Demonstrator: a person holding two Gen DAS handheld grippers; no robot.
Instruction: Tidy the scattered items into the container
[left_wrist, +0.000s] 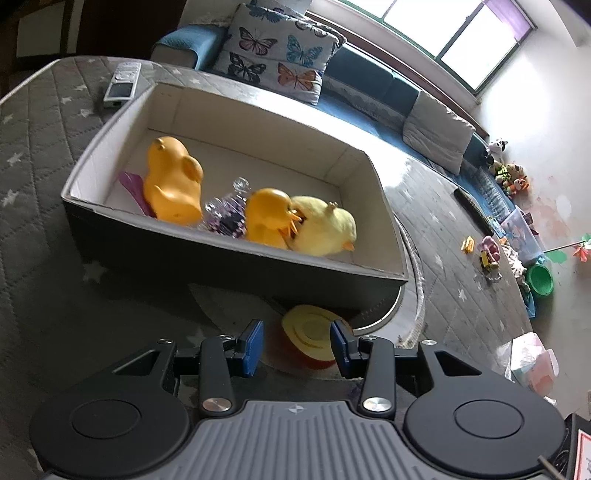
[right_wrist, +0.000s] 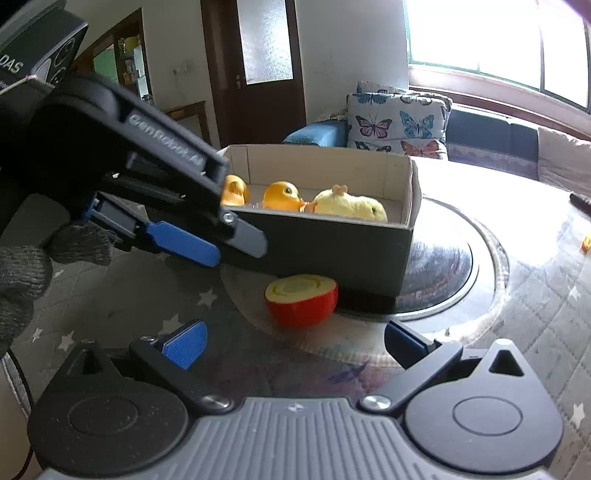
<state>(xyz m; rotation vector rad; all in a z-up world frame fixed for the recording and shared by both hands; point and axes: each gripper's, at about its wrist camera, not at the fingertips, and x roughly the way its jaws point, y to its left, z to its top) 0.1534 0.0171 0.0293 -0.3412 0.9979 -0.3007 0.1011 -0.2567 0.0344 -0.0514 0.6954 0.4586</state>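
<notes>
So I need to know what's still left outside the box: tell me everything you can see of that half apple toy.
The half apple toy looks like glossy plastic: red skin, a pale yellow cut face with raised concentric rings. It sits on the table outside the box, close against its dark front wall, cut face tilted upward. The left gripper is open around it; neither pad clearly touches it.

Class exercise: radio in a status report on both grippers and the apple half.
Left gripper open above apple half. Right gripper open, empty. Apple half outside box. Nothing blocking.

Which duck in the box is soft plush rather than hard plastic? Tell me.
The pale yellow duck at the right end of the box. Its surface is fuzzy and matte, while the two orange ducks beside it are smooth and glossy.
</notes>
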